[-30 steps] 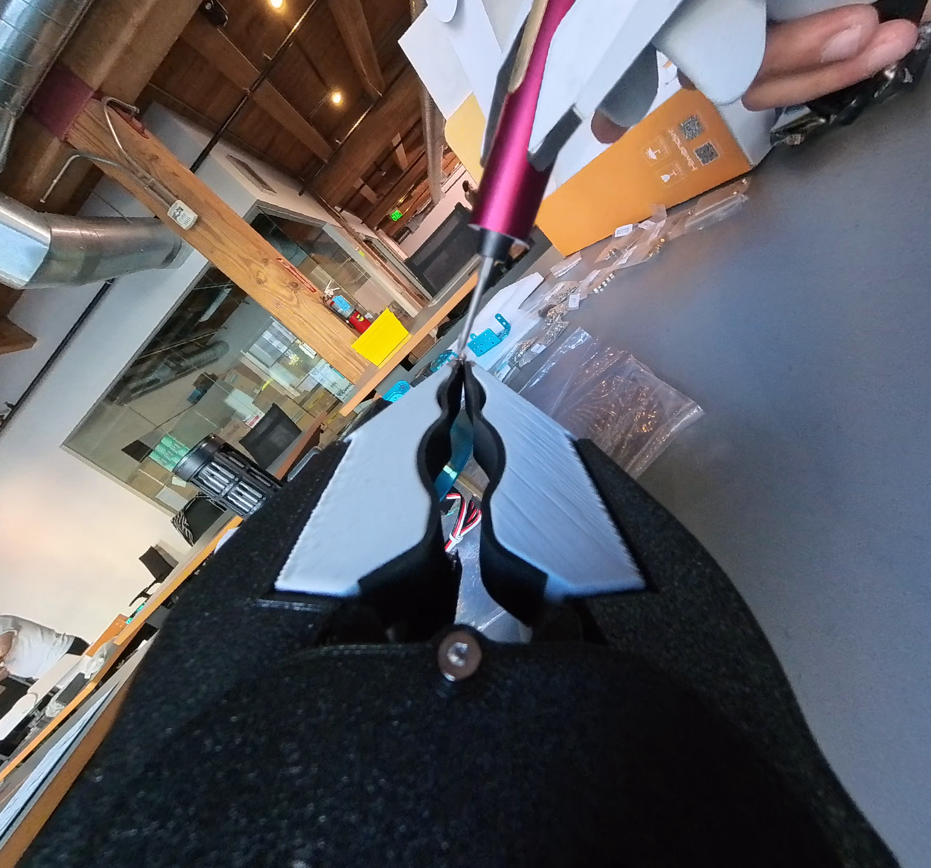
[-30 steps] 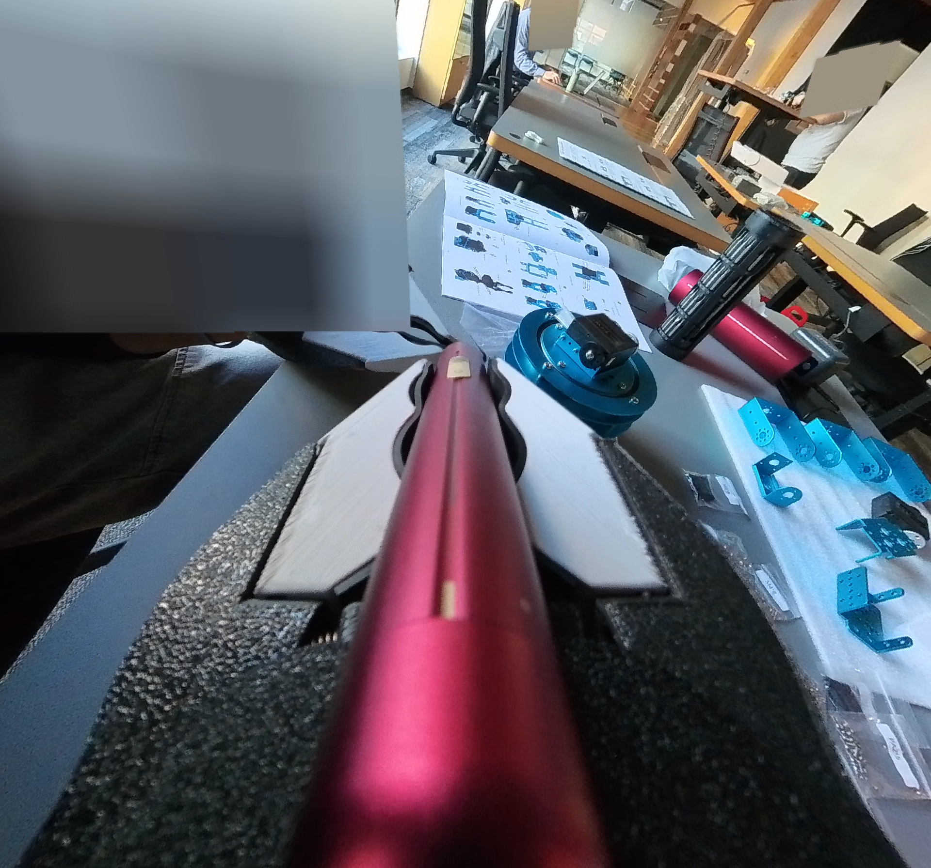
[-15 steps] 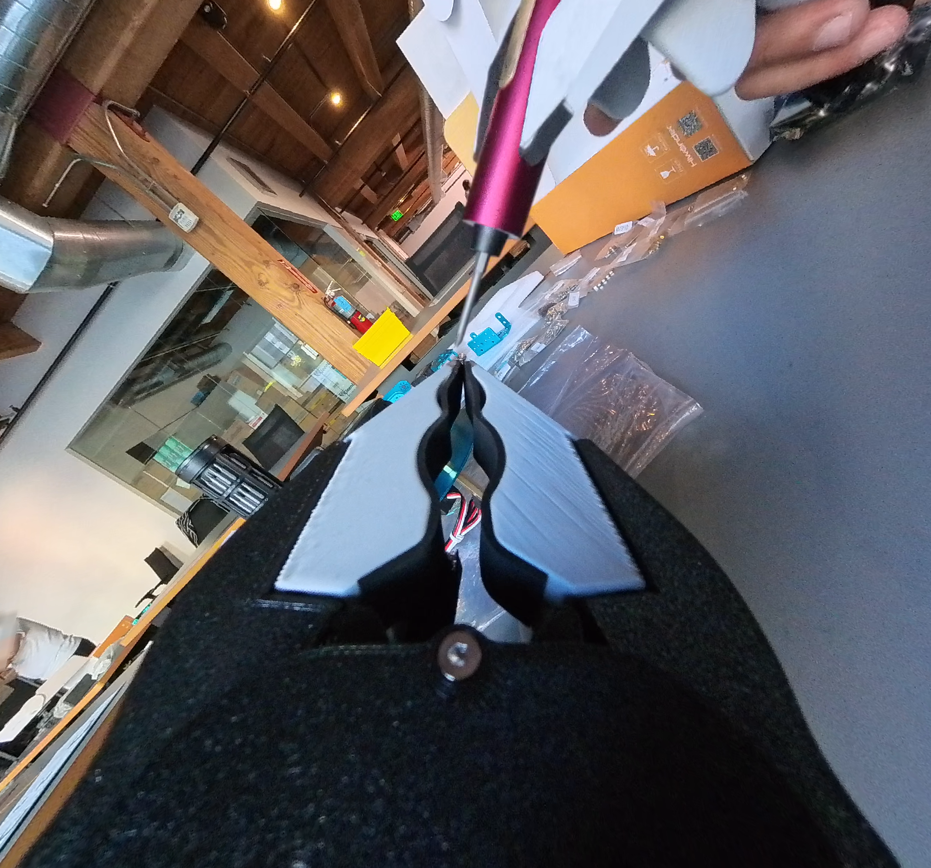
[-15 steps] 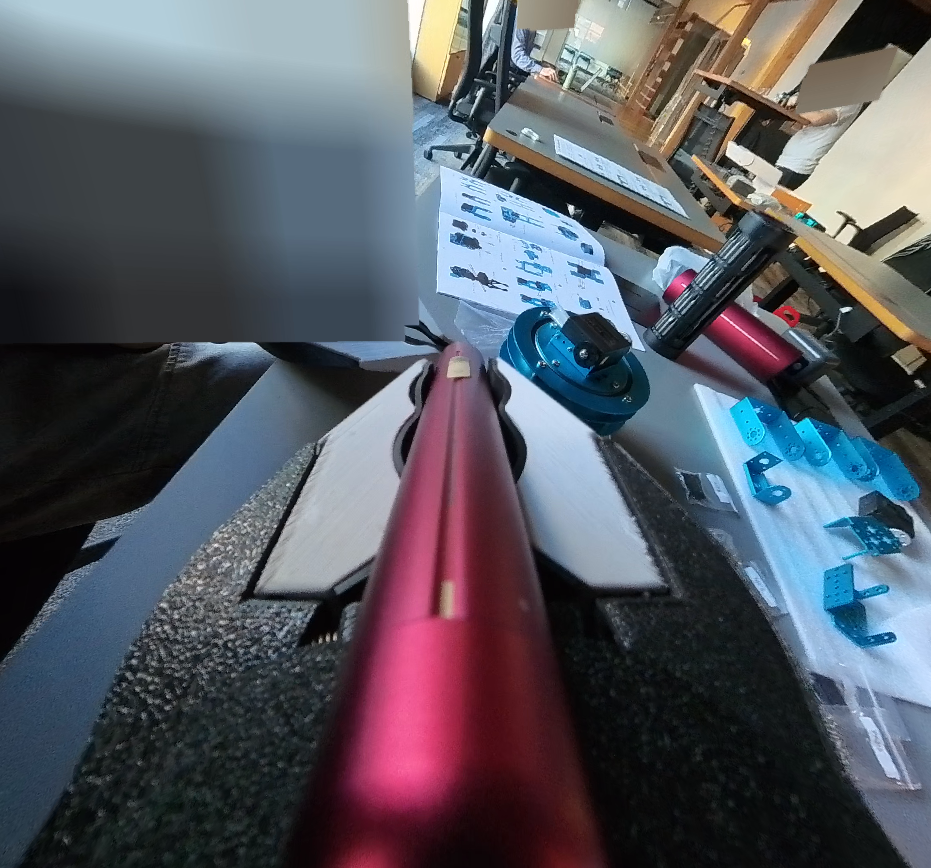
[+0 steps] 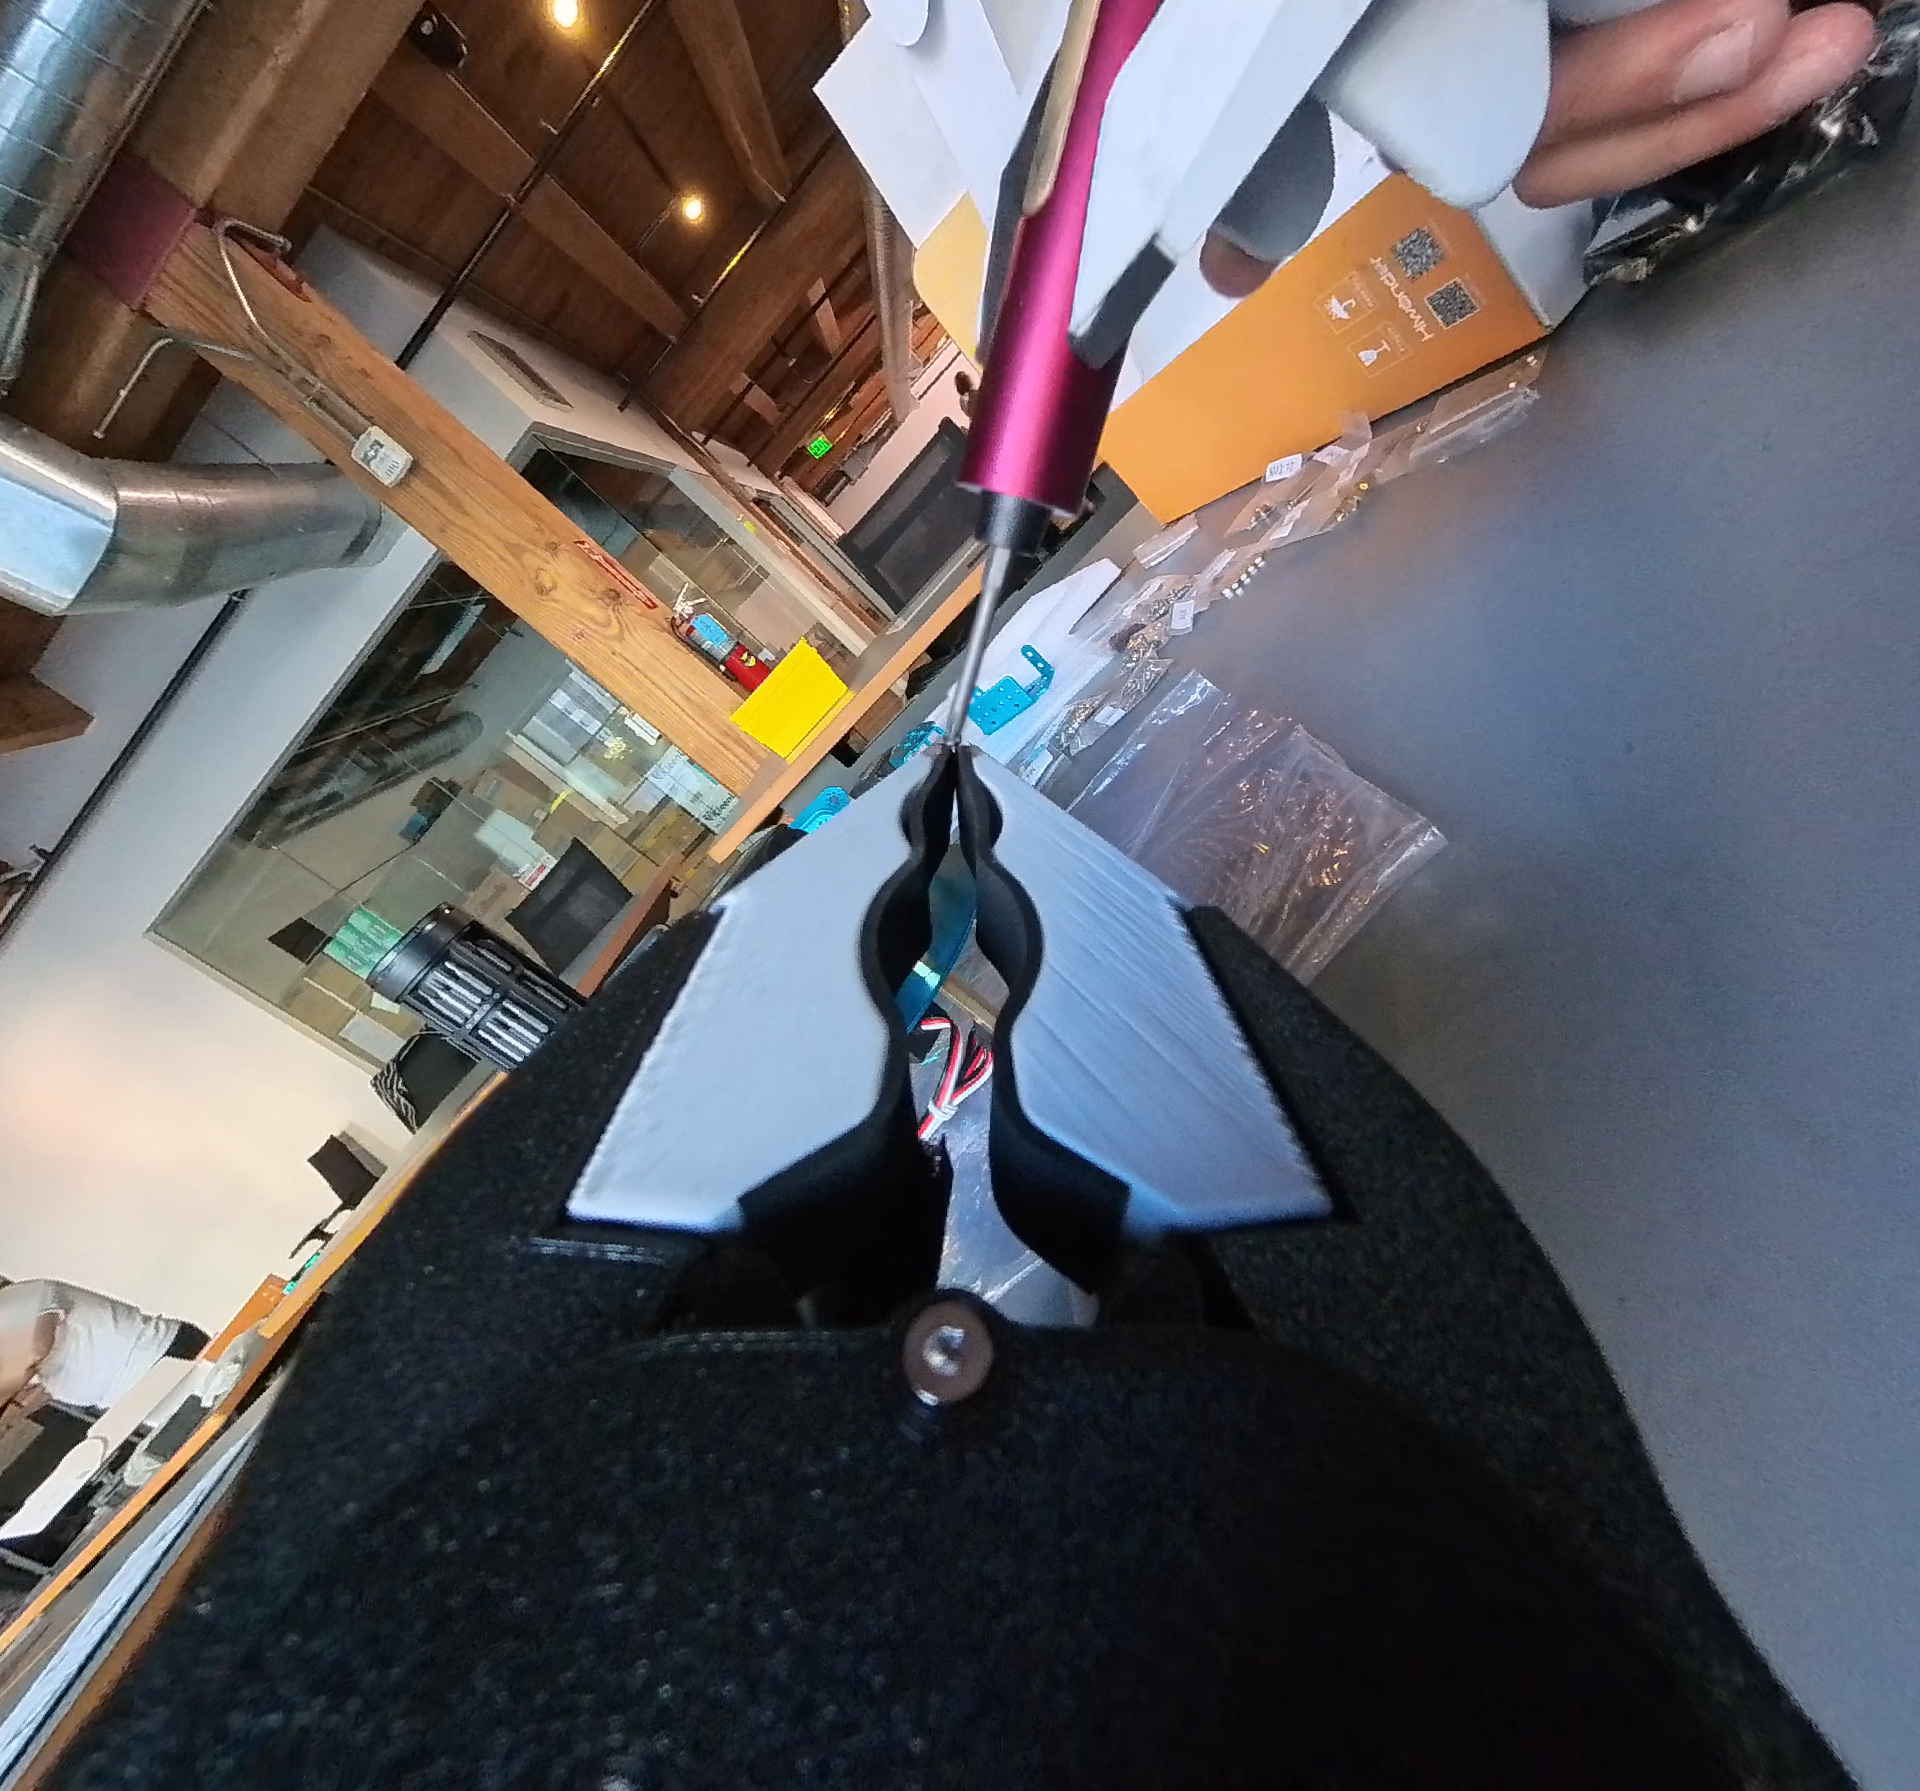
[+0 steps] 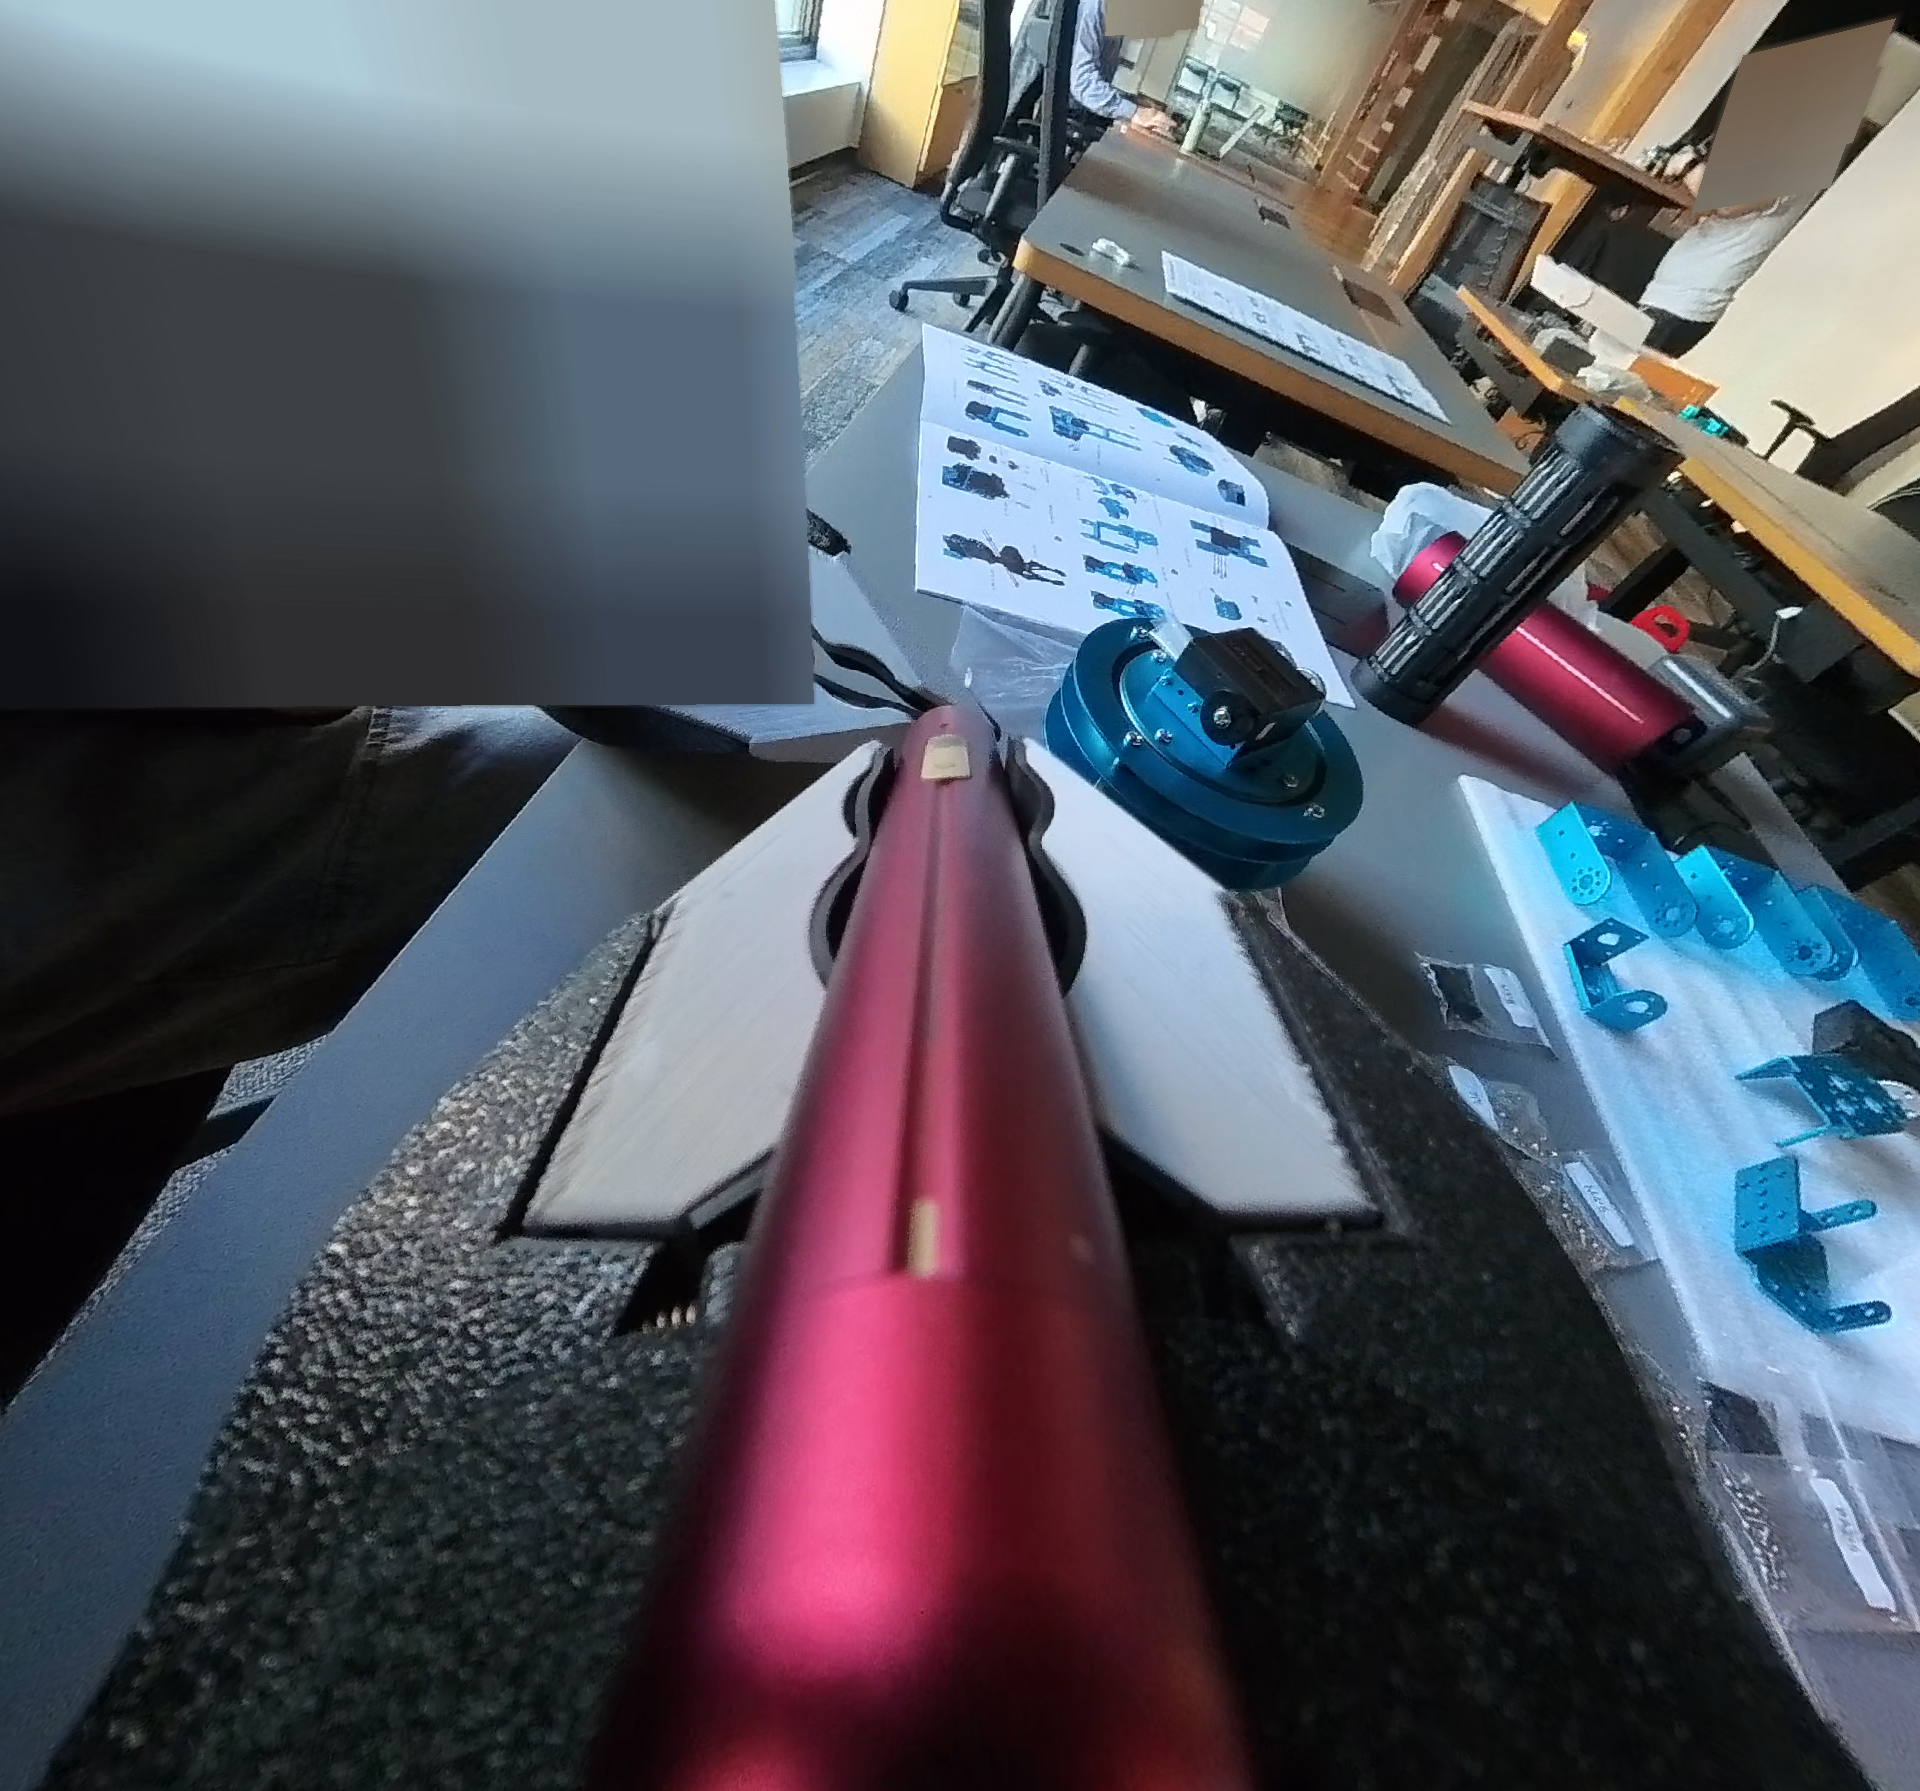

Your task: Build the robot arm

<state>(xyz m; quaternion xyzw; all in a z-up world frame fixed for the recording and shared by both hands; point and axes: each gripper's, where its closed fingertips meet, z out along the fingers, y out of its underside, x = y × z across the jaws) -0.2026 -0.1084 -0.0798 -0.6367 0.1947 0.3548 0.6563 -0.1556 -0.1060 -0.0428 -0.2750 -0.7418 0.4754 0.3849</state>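
Screwdriver (image 6: 935,1222) clamped (right), table edge (image 6: 436,910) beside

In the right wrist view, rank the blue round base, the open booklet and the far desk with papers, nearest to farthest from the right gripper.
From the right gripper:
1. Blue round base, just right of the fingertips.
2. Open booklet, behind the base.
3. Far desk, across the aisle.
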